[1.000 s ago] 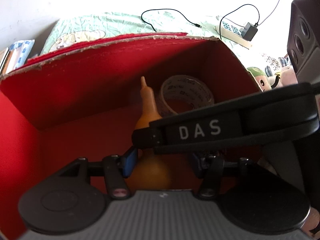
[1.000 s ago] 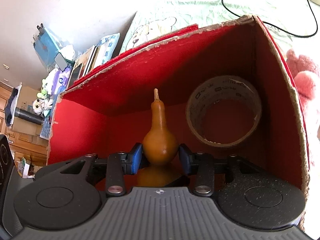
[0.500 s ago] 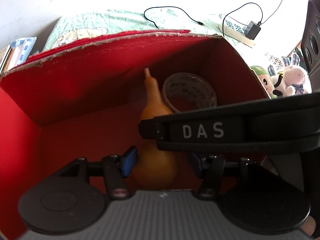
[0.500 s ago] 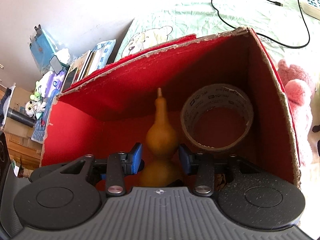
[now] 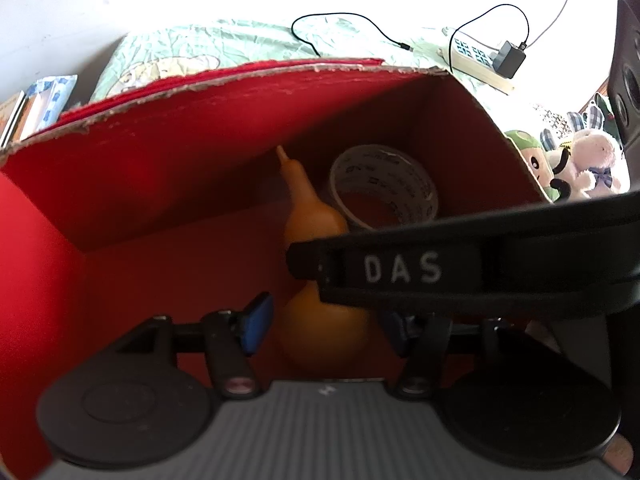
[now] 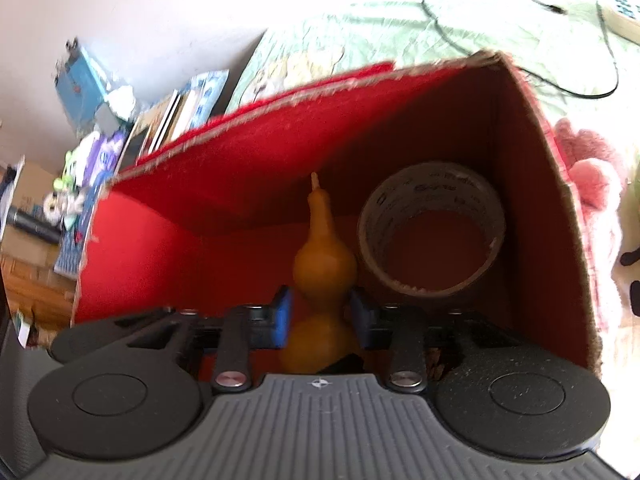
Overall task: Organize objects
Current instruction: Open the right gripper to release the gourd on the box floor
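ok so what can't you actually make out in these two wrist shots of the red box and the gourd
- Gourd waist, left wrist view: hidden behind the right gripper's black finger crossing in front.
- Gourd base, right wrist view: cut off by the gripper body.
- Right gripper: jaws closing at the waist; blur hides whether the pads touch.
- Tape roll print: too blurred to read.
- Red box near wall: out of view in both.

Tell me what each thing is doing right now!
Gourd: lying in the box, waist between the right claw's pads.
Tape: tilted, hole showing, beside the gourd.
Box: open.
Right claw: closing on the gourd.
Left claw: open, gourd's bulb between the pads.
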